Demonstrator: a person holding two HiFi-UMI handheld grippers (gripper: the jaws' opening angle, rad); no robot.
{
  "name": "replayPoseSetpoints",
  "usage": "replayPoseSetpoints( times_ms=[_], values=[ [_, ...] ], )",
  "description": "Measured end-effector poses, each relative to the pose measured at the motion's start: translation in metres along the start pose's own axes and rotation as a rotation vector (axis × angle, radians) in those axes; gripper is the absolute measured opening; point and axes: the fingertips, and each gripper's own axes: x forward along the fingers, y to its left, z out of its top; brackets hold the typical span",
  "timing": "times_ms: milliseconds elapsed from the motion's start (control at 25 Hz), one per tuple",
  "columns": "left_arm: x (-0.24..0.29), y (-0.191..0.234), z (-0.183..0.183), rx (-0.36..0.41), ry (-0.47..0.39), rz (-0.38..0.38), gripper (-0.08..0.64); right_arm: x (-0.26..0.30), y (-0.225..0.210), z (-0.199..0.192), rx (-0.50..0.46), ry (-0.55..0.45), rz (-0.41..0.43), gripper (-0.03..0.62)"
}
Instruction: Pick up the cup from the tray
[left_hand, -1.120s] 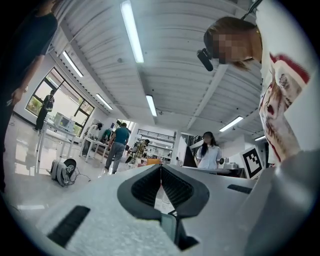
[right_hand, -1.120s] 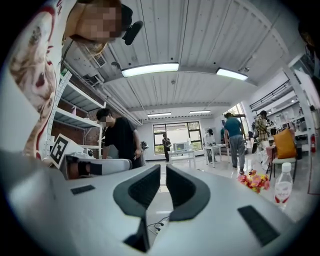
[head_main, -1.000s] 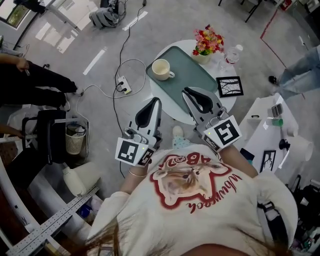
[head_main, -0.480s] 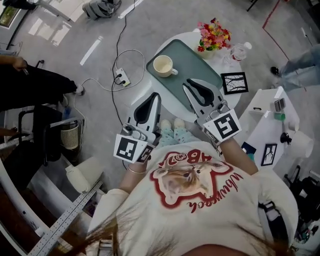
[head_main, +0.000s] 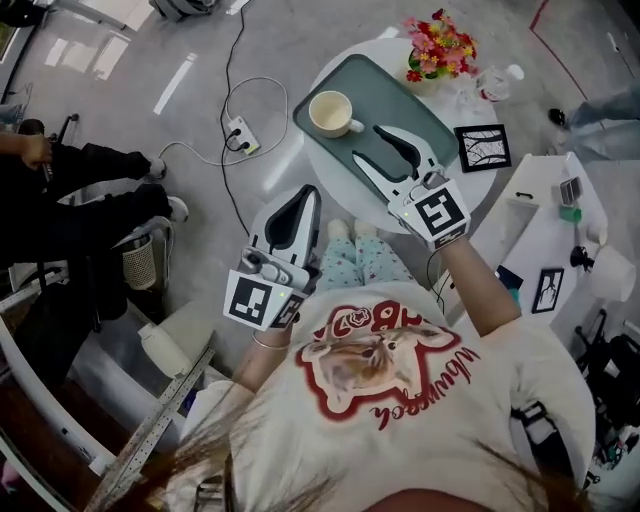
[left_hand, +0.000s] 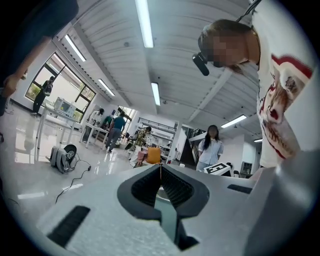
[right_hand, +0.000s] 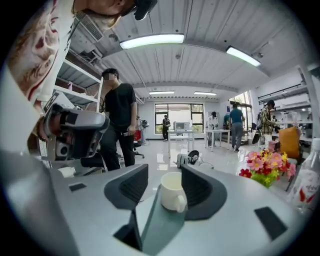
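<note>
A cream cup with its handle to the right stands upright on the far left part of a green tray. My right gripper hovers over the tray's near part; its jaws are opening and hold nothing. The cup stands a short way ahead of the fingertips, untouched. In the right gripper view the cup shows in the gap of the right gripper, on the tray. My left gripper is shut and empty, held off the table's near left side. The left gripper points out across the room.
The tray lies on a small round white table. At its back stand a pot of flowers and a plastic bottle; a framed picture lies right of the tray. A power strip with cables is on the floor to the left.
My right gripper has moved forward over the tray toward the cup, and its jaws have gone from shut to open. The left gripper has stayed about where it was.
</note>
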Motion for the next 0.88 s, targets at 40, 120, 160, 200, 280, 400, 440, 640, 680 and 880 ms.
replayPoseSetpoints(
  times_ms=[40, 120, 160, 200, 280, 400, 440, 640, 680, 880],
  values=[
    [0.000, 0.001, -0.003, -0.005, 0.005, -0.001, 0.015, 0.004, -0.002, -0.006, -0.006, 0.014, 0.006, 0.184],
    [0.002, 0.002, -0.009, -0.013, 0.015, -0.002, 0.015, 0.013, -0.007, -0.018, -0.009, 0.041, 0.016, 0.193],
    [0.001, 0.002, -0.011, -0.018, 0.019, -0.001, 0.015, 0.017, -0.009, -0.024, -0.007, 0.056, 0.021, 0.196],
    [0.000, 0.003, -0.013, -0.023, 0.023, 0.001, 0.014, 0.021, -0.009, -0.031, -0.007, 0.071, 0.026, 0.198],
    [-0.002, 0.003, -0.017, -0.029, 0.029, 0.002, 0.015, 0.029, -0.011, -0.043, -0.016, 0.103, 0.033, 0.198],
    [-0.004, 0.003, -0.021, -0.037, 0.037, 0.005, 0.015, 0.039, -0.017, -0.057, -0.038, 0.138, 0.031, 0.198],
    [-0.004, 0.003, -0.022, -0.044, 0.040, 0.008, 0.015, 0.042, -0.019, -0.061, -0.046, 0.148, 0.030, 0.198],
    [-0.010, 0.009, -0.033, -0.052, 0.056, 0.033, 0.015, 0.054, -0.028, -0.081, -0.053, 0.187, 0.049, 0.198],
    [-0.011, 0.009, -0.035, -0.056, 0.061, 0.037, 0.015, 0.055, -0.028, -0.083, -0.056, 0.191, 0.054, 0.198],
    [-0.007, 0.005, -0.042, -0.077, 0.068, 0.039, 0.015, 0.061, -0.032, -0.096, -0.055, 0.204, 0.061, 0.198]
  ],
)
